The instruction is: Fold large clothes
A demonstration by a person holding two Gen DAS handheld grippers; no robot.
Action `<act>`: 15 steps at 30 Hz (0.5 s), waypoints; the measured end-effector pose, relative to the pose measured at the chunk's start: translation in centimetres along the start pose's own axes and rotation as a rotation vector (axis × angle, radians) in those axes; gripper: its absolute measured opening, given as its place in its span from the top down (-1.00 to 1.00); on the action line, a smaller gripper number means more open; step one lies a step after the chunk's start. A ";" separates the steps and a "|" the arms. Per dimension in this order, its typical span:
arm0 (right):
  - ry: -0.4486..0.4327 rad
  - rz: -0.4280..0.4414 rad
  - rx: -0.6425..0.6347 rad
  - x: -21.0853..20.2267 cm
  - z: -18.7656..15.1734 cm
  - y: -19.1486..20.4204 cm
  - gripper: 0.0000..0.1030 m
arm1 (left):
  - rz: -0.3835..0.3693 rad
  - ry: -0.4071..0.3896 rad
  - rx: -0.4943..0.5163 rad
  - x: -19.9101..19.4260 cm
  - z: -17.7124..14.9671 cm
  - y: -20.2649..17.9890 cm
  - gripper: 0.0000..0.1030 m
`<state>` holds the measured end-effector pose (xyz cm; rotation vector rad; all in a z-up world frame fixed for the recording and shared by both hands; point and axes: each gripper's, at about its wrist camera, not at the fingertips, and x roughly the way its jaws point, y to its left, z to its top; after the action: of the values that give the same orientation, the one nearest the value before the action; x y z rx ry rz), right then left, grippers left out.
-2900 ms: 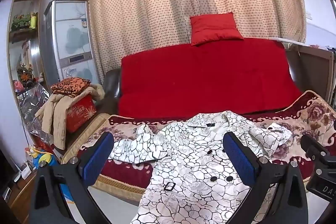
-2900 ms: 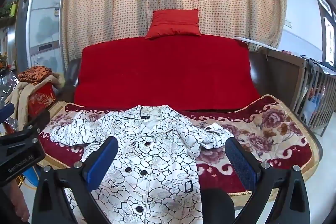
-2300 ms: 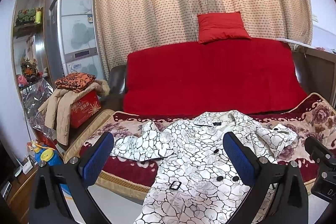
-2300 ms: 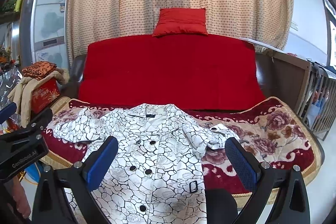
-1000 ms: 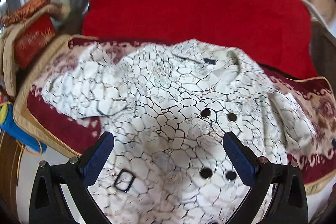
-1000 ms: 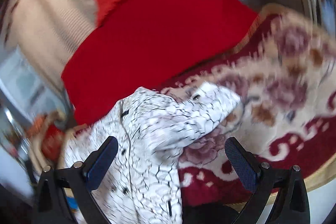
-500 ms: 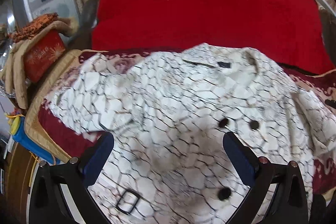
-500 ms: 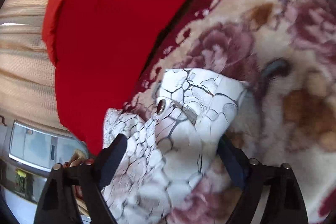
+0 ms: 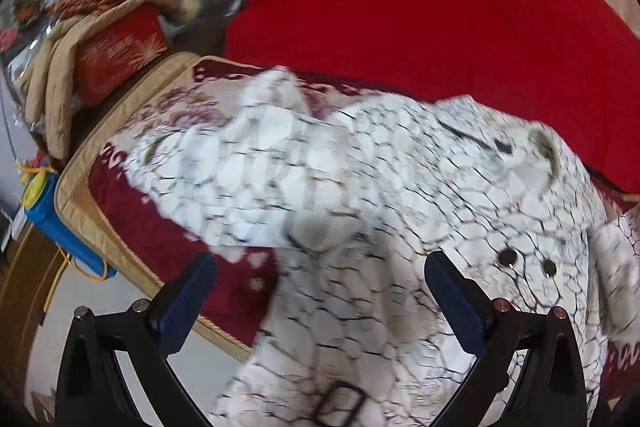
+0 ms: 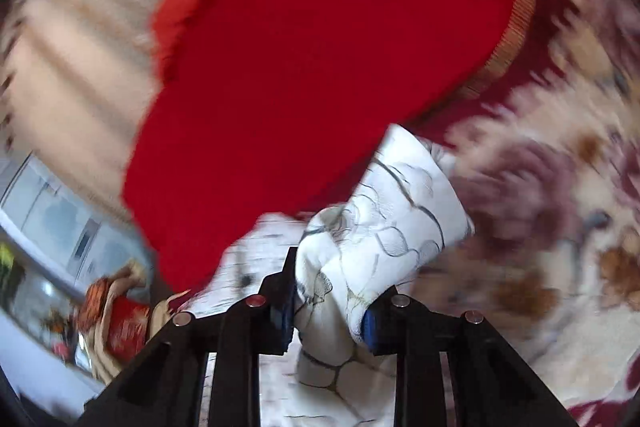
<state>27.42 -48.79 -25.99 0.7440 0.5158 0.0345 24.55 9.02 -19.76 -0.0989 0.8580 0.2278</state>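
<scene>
White patterned coat point(image 9: 360, 187) lies spread on the sofa's floral blanket point(image 9: 132, 211). Right gripper point(image 10: 328, 315) jaws have just closed, clamped on its sleeve point(image 10: 392, 223). Left gripper point(image 9: 320, 291) jaws apart above the coat.

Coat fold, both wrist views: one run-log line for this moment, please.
right gripper: just closed on coat sleeve | left gripper: open above coat | fold: not yet made
</scene>
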 end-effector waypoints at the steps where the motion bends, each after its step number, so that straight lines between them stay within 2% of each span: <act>1: -0.007 0.025 -0.052 -0.1 -0.3 2.5 0.46 | -0.001 -0.004 -0.013 -0.2 0.1 0.5 -1.00; 4: 0.008 0.104 -0.163 0.6 -2.2 8.9 0.47 | 0.001 -0.027 -0.073 -1.1 0.3 3.4 -1.00; 7: 0.070 0.188 -0.263 2.9 -5.8 14.8 0.47 | 0.022 -0.037 -0.103 -1.2 0.3 5.7 -1.00; 10: 0.163 0.240 -0.328 6.0 -10.3 18.5 0.31 | 0.054 -0.030 -0.123 -1.0 0.1 7.7 -1.00; 12: 0.289 0.259 -0.324 9.2 -13.7 19.9 -0.70 | 0.061 -0.011 -0.151 -0.6 -0.2 9.1 -1.00; 15: 0.398 0.298 -0.281 12.7 -16.7 19.8 -0.75 | 0.044 0.010 -0.178 -0.3 -0.6 10.2 -1.00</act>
<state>33.76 -20.85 -28.88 0.5317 0.7563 0.5311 21.45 18.80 -19.87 -0.2479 0.8490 0.3454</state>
